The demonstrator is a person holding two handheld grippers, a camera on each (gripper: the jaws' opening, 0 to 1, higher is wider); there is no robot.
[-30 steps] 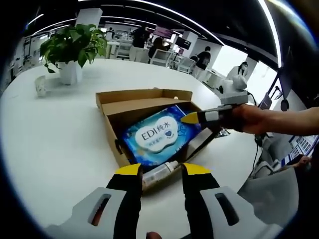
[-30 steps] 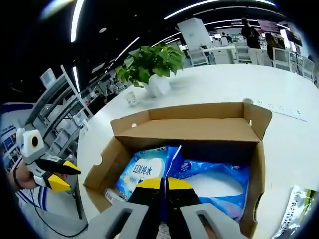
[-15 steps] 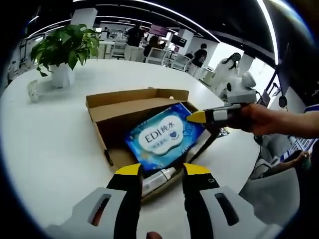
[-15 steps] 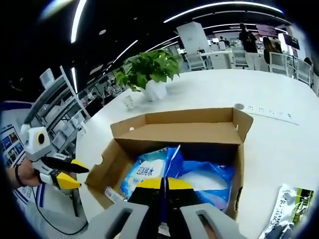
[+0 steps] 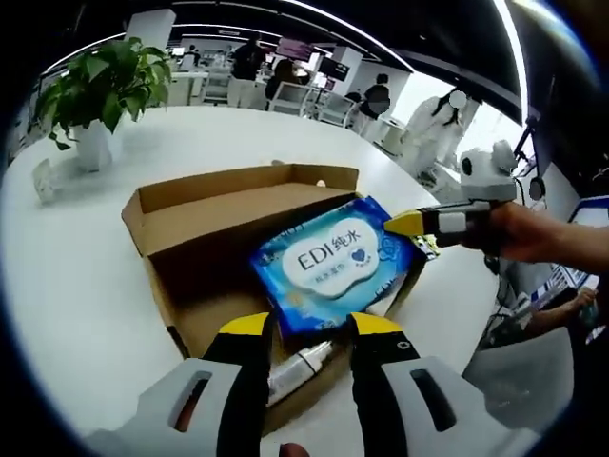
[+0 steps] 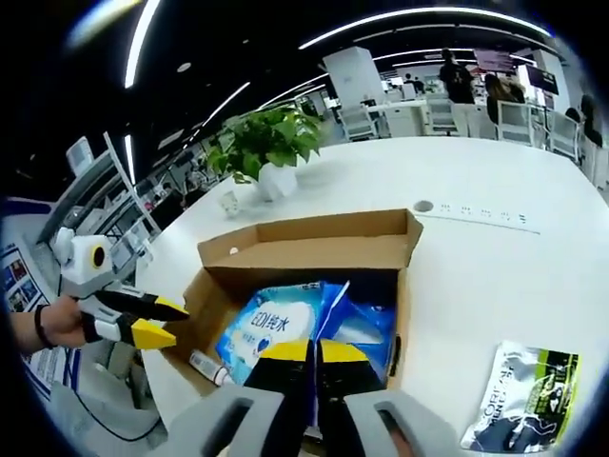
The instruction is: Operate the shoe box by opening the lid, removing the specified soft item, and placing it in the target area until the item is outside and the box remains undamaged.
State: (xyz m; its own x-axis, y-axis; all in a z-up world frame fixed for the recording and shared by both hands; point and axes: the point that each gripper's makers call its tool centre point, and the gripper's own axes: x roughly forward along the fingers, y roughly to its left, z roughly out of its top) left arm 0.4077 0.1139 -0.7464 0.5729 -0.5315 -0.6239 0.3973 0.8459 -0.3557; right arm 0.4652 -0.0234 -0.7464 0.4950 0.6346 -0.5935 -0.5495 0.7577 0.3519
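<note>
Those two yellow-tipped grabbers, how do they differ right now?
The right gripper has its fingers pinched shut on the blue wipes pack, lifting it tilted above the cardboard box. The left gripper has its fingers apart, holding nothing, near the box's front edge. Both have black fingers with yellow tips and are hand-held.

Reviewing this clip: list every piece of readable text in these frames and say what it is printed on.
"EDI 纯水", with a heart mark: white label on the blue wipes pack, shut in the right gripper over the shoe box.
Small print under that label: too small to read.
Green and white packet on the table: print blurred, unreadable.
White tube in the box: no legible text.
</note>
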